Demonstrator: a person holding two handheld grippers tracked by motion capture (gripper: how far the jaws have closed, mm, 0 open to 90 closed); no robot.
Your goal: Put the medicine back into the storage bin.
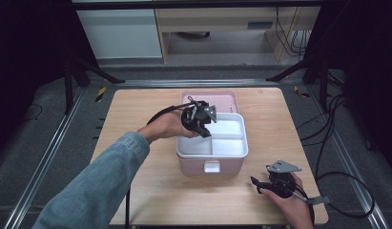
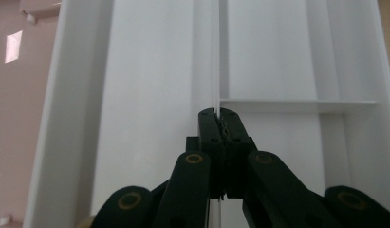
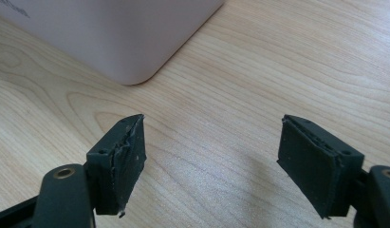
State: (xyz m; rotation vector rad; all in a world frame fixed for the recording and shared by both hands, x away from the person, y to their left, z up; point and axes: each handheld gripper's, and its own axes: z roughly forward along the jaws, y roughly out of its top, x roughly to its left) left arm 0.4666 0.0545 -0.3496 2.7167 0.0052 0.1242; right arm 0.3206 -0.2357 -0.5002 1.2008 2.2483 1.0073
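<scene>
Left gripper [image 1: 203,125] jaws are pinched on the white tray's [image 1: 234,128] divider [image 2: 215,57]; the tray sits in the pink box [image 1: 193,168] at table centre, not yet lifted. Right gripper [image 1: 261,186], jaws spread, idles near the table's near right corner.

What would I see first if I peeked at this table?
A pink lunch box sits in the middle of the wooden table, with a white divided tray inside. The left gripper is pinched on the tray's divider wall, and the right gripper rests open near the table's front right corner.
</scene>
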